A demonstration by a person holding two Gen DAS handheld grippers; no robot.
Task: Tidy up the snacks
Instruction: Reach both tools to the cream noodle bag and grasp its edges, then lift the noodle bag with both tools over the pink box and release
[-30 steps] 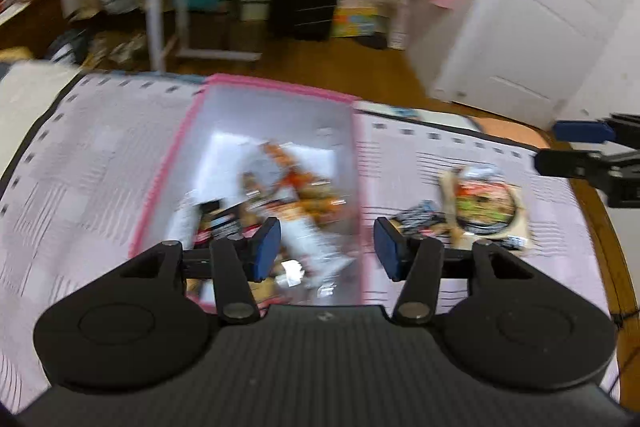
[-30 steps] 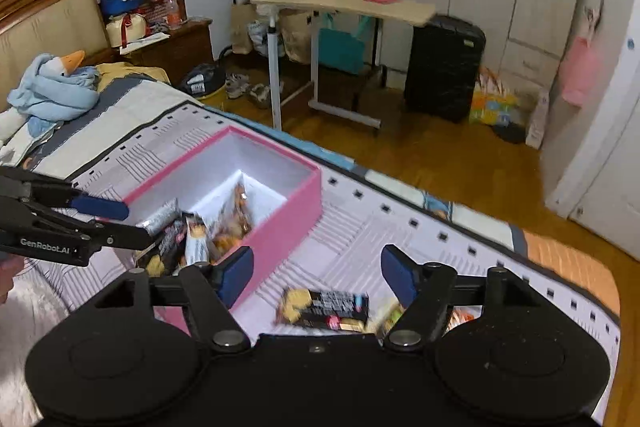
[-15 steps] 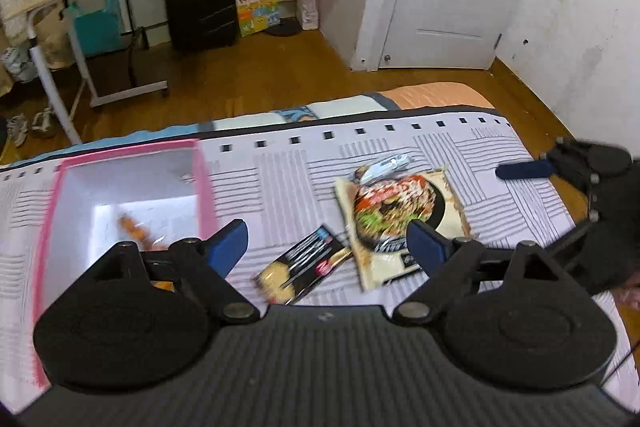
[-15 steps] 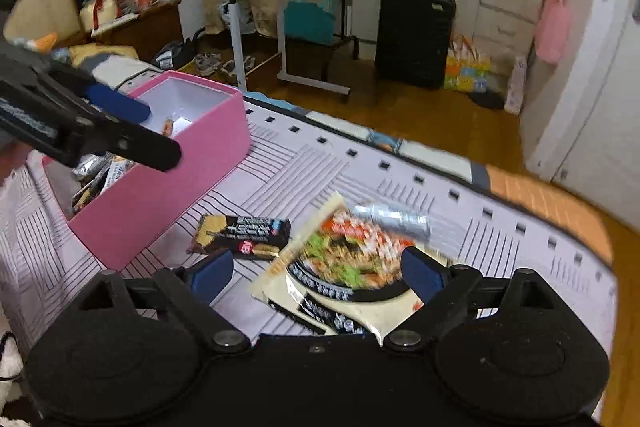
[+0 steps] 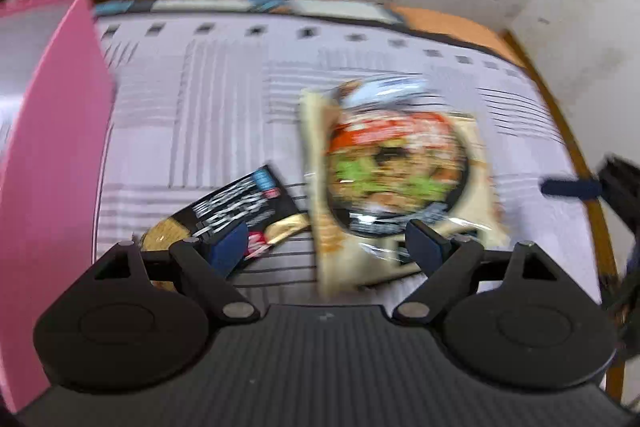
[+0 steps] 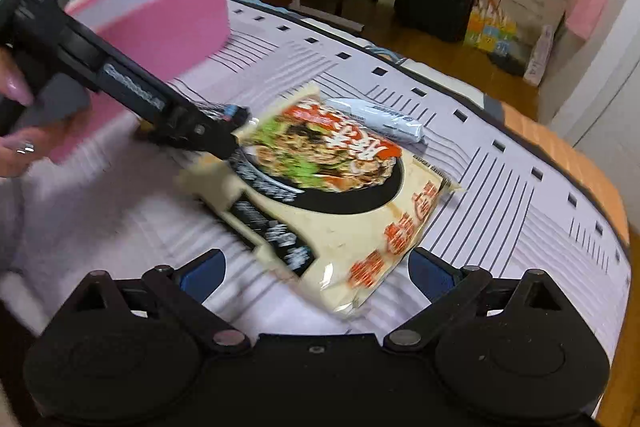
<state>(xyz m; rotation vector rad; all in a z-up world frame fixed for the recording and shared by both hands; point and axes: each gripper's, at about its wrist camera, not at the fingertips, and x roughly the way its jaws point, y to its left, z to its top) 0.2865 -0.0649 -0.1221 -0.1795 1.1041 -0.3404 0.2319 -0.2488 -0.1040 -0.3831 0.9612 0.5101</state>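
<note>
Snacks lie between our spread fingers: the right gripper (image 6: 316, 273), its jaws just widened, straddles the noodle packet's (image 6: 340, 195) near corner without pressing it, while the left gripper (image 5: 328, 245), also just opened, hangs over the dark biscuit pack (image 5: 236, 211). Both packs rest on the striped bedspread (image 5: 208, 115), beside the pink box (image 5: 52, 147).

Glossy plastic noodle packet (image 6: 344, 187) on matt striped cloth bedspread (image 6: 500, 187)

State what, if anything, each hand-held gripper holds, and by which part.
Nothing is held. The left hand-held gripper and right hand-held gripper are both open above the noodle packet, which lies on the bed.
</note>
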